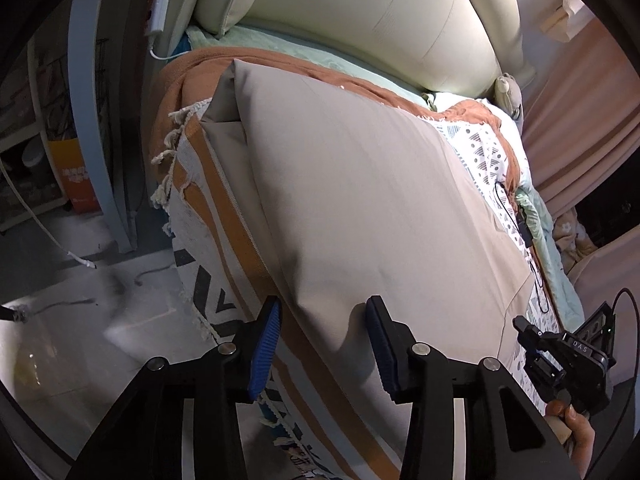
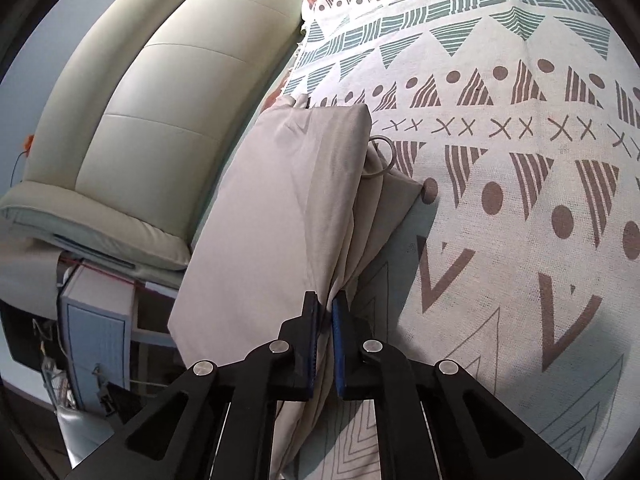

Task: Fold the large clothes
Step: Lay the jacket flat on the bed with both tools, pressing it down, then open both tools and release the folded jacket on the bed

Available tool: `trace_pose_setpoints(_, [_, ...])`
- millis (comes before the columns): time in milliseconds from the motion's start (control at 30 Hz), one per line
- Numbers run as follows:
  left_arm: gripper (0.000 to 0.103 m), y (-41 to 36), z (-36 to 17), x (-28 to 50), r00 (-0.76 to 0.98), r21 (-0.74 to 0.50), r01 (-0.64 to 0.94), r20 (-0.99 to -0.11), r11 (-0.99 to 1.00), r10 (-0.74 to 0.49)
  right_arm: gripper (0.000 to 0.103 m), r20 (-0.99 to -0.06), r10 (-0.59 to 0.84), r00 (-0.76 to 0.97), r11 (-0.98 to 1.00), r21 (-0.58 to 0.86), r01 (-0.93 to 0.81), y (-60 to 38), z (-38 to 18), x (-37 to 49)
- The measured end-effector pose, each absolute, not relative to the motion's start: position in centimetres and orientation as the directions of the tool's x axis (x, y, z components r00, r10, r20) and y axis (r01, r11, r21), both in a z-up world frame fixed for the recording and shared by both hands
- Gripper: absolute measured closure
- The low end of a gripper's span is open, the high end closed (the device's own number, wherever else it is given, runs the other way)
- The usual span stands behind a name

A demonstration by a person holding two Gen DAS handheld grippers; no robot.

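Lying across the bed [image 1: 560,280] is one beige garment [image 1: 360,208], smooth and flat, folded with a second layer showing along its far-left side. One metal ring [image 2: 380,156] sits at a garment corner in the right wrist view. Under it: one patterned throw [image 2: 520,160], white with brown and green triangles, dots and crosses, and one orange-striped fringed blanket [image 1: 188,184] hanging over the bed's left edge.

Left gripper [image 1: 320,344]: jaws wide apart, holding nothing, poised over the garment's near edge at the bed's near-left side. Right gripper [image 2: 325,340]: jaws nearly closed, pinching a bunched edge of the garment, which hangs in folds from the pads; a person's hand [image 1: 576,428] holds it at the near-right edge.

Edges: cushioned headboard [image 1: 380,20] borders the far end; floor [image 1: 80,320] opens to the left with one orange box [image 1: 76,176] and cords. Pink curtain [image 1: 580,128] on the right. One black cable [image 1: 516,216] lies on the throw near the bed's right edge. Throw right of the garment is open.
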State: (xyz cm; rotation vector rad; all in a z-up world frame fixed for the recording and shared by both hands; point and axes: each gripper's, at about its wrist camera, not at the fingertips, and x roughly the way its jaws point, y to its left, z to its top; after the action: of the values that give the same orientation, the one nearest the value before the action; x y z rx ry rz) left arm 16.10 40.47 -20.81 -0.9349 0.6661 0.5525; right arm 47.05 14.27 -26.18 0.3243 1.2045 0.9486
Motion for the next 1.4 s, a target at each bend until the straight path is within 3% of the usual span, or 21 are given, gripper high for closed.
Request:
trace_pose_setpoints(67, [0.059, 40.1, -20.7, 16.4, 0.67, -0.535, -0.685, -0.729, 0.494, 0.141, 0.096, -0.635, 0.771, 0.046, 0.589, 0.684, -0.431, 14.2, -26.3, 47.8])
trace_pose_setpoints(233, [0.075, 38.8, -20.3, 16.8, 0.678, -0.545, -0.679, -0.723, 0.492, 0.134, 0.096, -0.609, 0.792, 0.037, 0.569, 0.715, -0.407, 13.6, -26.7, 49.3])
trace_pose_setpoints(433, [0.076, 38.4, -20.7, 16.8, 0.653, -0.521, -0.702, -0.743, 0.485, 0.147, 0.096, -0.618, 0.785, 0.04, 0.569, 0.695, -0.44, 13.8, -26.4, 48.2])
trace_pose_setpoints(500, [0.076, 38.7, -20.6, 16.2, 0.636, -0.51, -0.726, -0.753, 0.462, 0.169, 0.096, -0.622, 0.782, 0.032, 0.572, 0.698, -0.431, 13.7, -26.5, 48.0])
trace_pose_setpoints(600, [0.055, 38.9, -20.3, 15.2, 0.63, -0.514, -0.738, -0.757, 0.437, 0.172, 0.093, -0.634, 0.773, 0.029, 0.586, 0.695, -0.416, 13.3, -26.5, 47.7])
trace_pose_setpoints(633, [0.042, 38.9, -20.1, 14.8, 0.636, -0.523, -0.736, -0.752, 0.431, 0.174, 0.088, -0.641, 0.767, 0.031, 0.593, 0.689, -0.417, 13.2, -26.3, 47.6])
trace_pose_setpoints(667, [0.032, 38.8, -19.7, 14.4, 0.644, -0.531, -0.732, -0.743, 0.427, 0.18, 0.075, -0.649, 0.76, 0.035, 0.601, 0.681, -0.419, 13.2, -26.1, 47.6])
trace_pose_setpoints(733, [0.022, 38.6, -18.8, 13.4, 0.653, -0.533, -0.73, -0.729, 0.429, 0.205, 0.058, -0.654, 0.754, 0.057, 0.61, 0.666, -0.429, 12.5, -25.3, 47.2])
trace_pose_setpoints(767, [0.02, 38.4, -18.4, 13.0, 0.656, -0.533, -0.728, -0.723, 0.432, 0.214, 0.055, -0.652, 0.756, 0.064, 0.609, 0.664, -0.435, 12.2, -24.9, 47.1])
trace_pose_setpoints(833, [0.02, 38.1, -17.5, 12.4, 0.665, -0.536, -0.72, -0.713, 0.44, 0.22, 0.054, -0.645, 0.76, 0.074, 0.603, 0.659, -0.451, 11.4, -23.9, 46.5])
trace_pose_setpoints(1000, [0.019, 37.0, -15.2, 11.0, 0.686, -0.543, -0.702, -0.688, 0.461, 0.236, 0.035, -0.654, 0.747, 0.122, 0.614, 0.606, -0.505, 8.4, -21.9, 44.4])
trace_pose_setpoints(1133, [0.011, 35.5, -13.4, 10.3, 0.712, -0.547, -0.675, -0.659, 0.495, 0.243, 0.009, -0.64, 0.746, 0.184, 0.623, 0.573, -0.533, 4.8, -20.1, 43.4])
trace_pose_setpoints(1233, [0.001, 34.1, -11.9, 10.0, 0.735, -0.555, -0.65, -0.632, 0.519, 0.244, 0.006, -0.621, 0.755, 0.209, 0.622, 0.578, -0.529, 2.0, -18.9, 42.8])
trace_pose_setpoints(1400, [0.0, 31.8, -9.7, 10.0, 0.763, -0.563, -0.61, -0.606, 0.558, 0.224, 0.0, -0.625, 0.743, 0.24, 0.63, 0.533, -0.565, -1.5, -17.0, 40.2])
